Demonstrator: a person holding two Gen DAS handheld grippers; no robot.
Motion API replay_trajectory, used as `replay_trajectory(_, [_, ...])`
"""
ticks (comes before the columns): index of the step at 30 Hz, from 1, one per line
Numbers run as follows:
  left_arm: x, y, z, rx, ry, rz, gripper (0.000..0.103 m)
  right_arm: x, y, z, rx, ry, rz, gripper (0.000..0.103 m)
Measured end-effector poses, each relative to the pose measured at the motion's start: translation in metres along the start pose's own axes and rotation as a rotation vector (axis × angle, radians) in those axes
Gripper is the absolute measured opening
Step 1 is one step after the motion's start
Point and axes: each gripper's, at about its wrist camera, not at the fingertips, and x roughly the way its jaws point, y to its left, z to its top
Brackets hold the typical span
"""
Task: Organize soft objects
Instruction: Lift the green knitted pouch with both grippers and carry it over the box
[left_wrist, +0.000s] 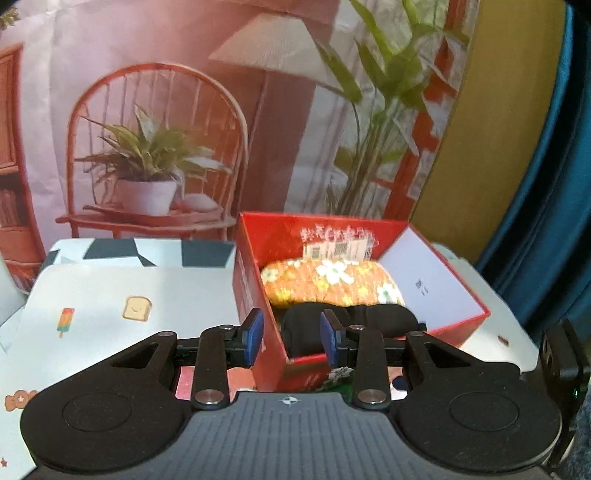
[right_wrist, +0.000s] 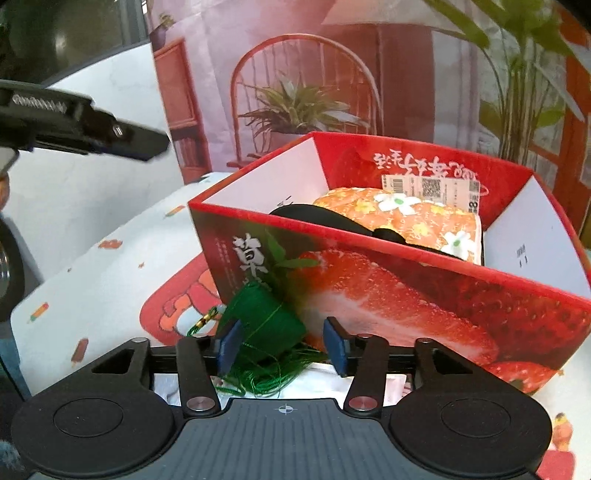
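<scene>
Seen from the left wrist, the left gripper (left_wrist: 291, 338) hangs with its jaws set narrow and nothing between the pads, straddling the near corner of the red strawberry box (left_wrist: 448, 332), which stands on the white printed tablecloth (left_wrist: 110, 291) toward the table's right side. Inside the box, an orange floral pouch (left_wrist: 332, 282) lies against the far wall and a black soft item (left_wrist: 354, 319) sits in front of it, so two soft things look already put away. From the right wrist, the right gripper (right_wrist: 282, 345) sits low at the outside foot of the box's near wall, its jaws moderately apart around a green tasselled ornament (right_wrist: 264, 325) that rests on the table just beside that wall. The left pad seems to touch the green threads, though the blur there makes it hard to say whether any grip remains; the right pad stands clear. By my reading, this ornament is the piece still outside, and lifting it over the wall into the box is what is left.
</scene>
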Motion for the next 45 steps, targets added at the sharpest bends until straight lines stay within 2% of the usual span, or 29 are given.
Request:
replay_trajectory(3, [0.021, -0.006, -0.017, 0.016, 0.077, -0.02, 0.037, 0.006, -0.002, -0.004, 0.014, 0.012, 0.01, 0.052])
replay_trajectory(9, [0.063, -0.008, -0.052, -0.053, 0.187, -0.078, 0.038, 0.021, 0.0, -0.011, 0.021, 0.039, 0.031, 0.053])
replay_trajectory(13, [0.078, -0.005, -0.062, -0.075, 0.222, -0.105, 0.048, 0.028, 0.003, -0.013, 0.006, 0.053, 0.044, 0.053])
replay_trajectory(19, [0.091, -0.006, -0.071, -0.086, 0.249, -0.16, 0.049, 0.038, 0.003, -0.016, 0.008, 0.067, 0.058, 0.054])
replay_trajectory(25, [0.101, -0.007, -0.074, -0.11, 0.255, -0.182, 0.048, 0.046, 0.009, -0.015, -0.006, 0.077, 0.069, 0.054])
replay_trajectory(32, [0.076, -0.012, -0.064, -0.104, 0.195, -0.203, 0.047, 0.027, 0.018, -0.007, -0.048, 0.029, 0.058, 0.05])
replay_trajectory(38, [0.036, -0.027, -0.041, -0.078, 0.086, -0.181, 0.047, -0.007, 0.028, 0.013, -0.095, -0.066, 0.053, 0.05])
replay_trajectory(45, [-0.009, -0.05, 0.001, -0.02, -0.077, -0.16, 0.047, -0.05, 0.036, 0.057, -0.157, -0.208, 0.031, 0.049])
